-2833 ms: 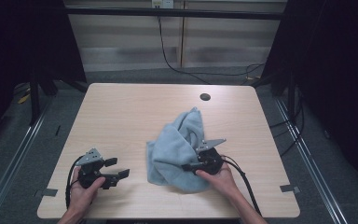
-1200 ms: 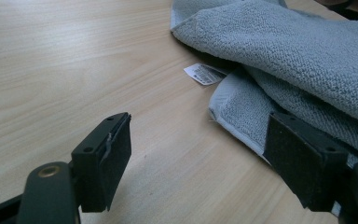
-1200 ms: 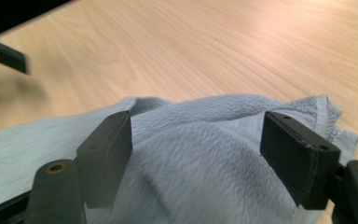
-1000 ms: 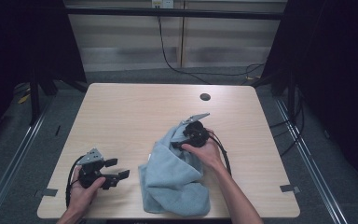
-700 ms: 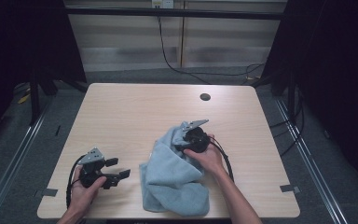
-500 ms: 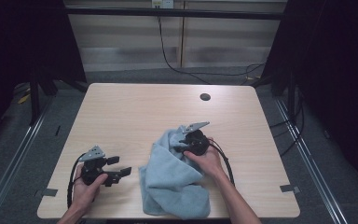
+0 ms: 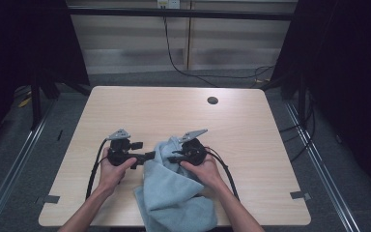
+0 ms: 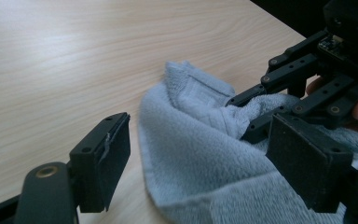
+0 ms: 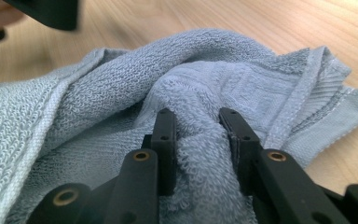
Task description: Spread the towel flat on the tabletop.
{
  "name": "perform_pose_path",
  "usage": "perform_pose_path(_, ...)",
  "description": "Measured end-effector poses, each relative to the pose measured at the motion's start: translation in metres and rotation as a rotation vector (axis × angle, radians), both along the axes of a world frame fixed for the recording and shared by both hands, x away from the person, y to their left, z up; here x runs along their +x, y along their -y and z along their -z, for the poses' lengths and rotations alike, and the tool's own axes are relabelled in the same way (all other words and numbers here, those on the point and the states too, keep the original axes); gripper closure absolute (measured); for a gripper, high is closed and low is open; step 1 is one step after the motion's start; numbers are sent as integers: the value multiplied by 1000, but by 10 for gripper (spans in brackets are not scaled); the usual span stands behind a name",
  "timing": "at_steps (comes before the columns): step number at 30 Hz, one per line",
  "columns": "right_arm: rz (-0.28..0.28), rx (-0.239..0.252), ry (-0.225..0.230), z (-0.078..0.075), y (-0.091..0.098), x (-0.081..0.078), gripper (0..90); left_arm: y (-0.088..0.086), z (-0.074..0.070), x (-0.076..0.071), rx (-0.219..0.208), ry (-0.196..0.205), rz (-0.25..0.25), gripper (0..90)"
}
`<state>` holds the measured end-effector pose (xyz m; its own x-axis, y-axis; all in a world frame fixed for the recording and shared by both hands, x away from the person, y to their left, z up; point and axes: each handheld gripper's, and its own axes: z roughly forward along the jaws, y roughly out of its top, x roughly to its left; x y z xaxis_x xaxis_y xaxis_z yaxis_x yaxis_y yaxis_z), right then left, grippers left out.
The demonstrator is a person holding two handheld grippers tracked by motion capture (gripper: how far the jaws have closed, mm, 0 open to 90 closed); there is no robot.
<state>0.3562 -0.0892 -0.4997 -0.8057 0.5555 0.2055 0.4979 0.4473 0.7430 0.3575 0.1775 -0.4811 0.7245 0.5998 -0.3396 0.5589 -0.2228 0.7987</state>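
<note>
A light blue towel (image 7: pixel 174 195) lies crumpled on the near middle of the wooden table (image 7: pixel 125 108), and its lower end hangs over the front edge. My right gripper (image 7: pixel 172 158) points left. Its jaws have just been closing and now pinch a raised fold of the towel (image 9: pixel 121 84), as the right gripper (image 9: pixel 198 126) view shows. My left gripper (image 7: pixel 148 155) points right at the towel's left edge. In the left gripper (image 8: pixel 205 158) view its pads stand wide apart with the towel's (image 8: pixel 186 116) edge between them, untouched. The right gripper (image 8: pixel 242 116) sits just beyond.
A round cable hole (image 7: pixel 212 100) sits near the table's far edge. Black cables trail from both grippers toward the person. Bare wood lies to the left, right and far side of the towel. Dark frames and floor cables surround the table.
The right gripper closed on the towel's top fold and drew it toward the near left. The left gripper moved right and slightly away from the person, up to the towel's edge.
</note>
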Motion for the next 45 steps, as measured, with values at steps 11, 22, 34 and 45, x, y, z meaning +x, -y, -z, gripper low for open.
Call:
perform_pose_path(11,47,13,-14,1,7,2,683,26,27,-1,87,-53,117,639)
perform_pose_path(22,66,39,-1,-5,18,1,671,17,24,0,41,-65,91,848)
perform_pose_path(34,136,64,60,-36,45,3,700,-13,-8,2,-88,-1,-7,861)
perform_pose_path(45,322,91,192,-96,102,12,735,-64,-61,14,-161,106,-149,863)
